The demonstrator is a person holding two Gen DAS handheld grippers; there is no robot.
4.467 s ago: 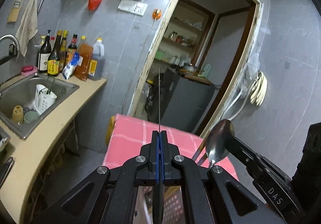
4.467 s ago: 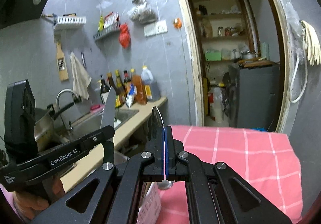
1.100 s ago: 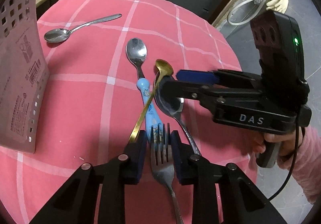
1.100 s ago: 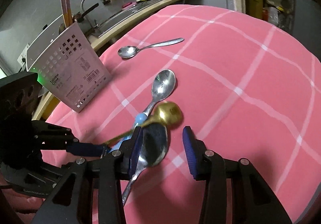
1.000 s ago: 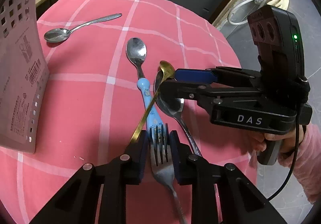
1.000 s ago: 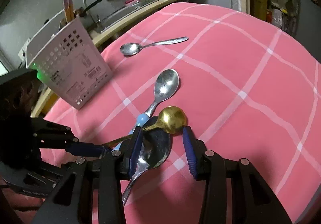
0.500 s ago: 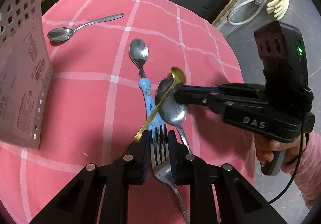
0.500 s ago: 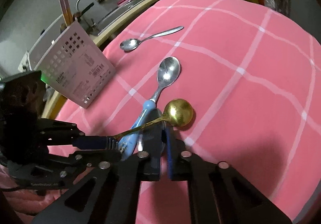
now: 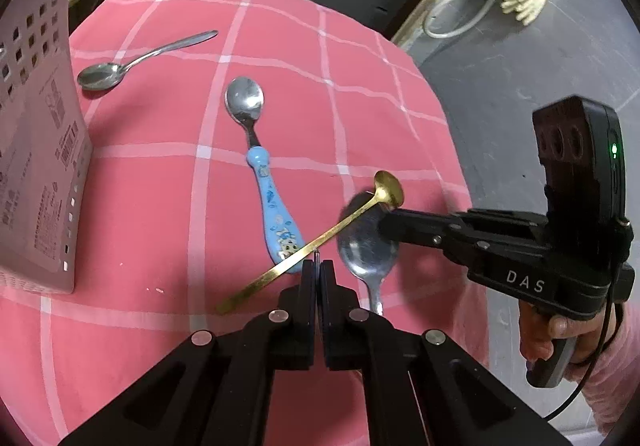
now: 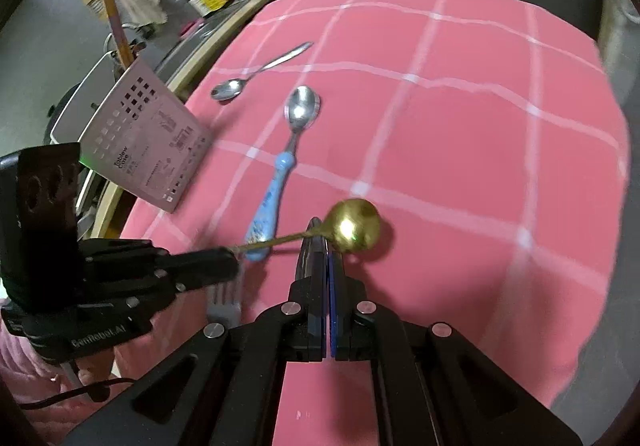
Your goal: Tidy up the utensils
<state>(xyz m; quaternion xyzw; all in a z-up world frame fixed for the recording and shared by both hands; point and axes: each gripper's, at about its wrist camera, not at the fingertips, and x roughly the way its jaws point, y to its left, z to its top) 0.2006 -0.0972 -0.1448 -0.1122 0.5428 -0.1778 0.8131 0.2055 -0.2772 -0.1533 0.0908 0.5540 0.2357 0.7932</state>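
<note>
On a table under a pink checked cloth (image 9: 140, 174), the left gripper (image 9: 318, 266) had just been closing and was clenched on a fork (image 10: 224, 300), which showed only as a thin metal edge between its pads in the left wrist view and hung below its tip in the right wrist view. The right gripper (image 10: 322, 242) was clamped tight on the bowl of a large steel spoon (image 9: 366, 250), blurred, with its handle running back toward the near edge of the table. A gold spoon (image 9: 388, 188) lay slanted across both, its bowl just beyond the right gripper's tip and its thin handle passing just in front of the left gripper's tip. A blue-handled spoon (image 9: 276, 222) lay flat on the cloth just beside them. Further off lay a small steel spoon (image 9: 120, 66), near a white perforated holder (image 9: 36, 150) that stood at the cloth's left edge.
</note>
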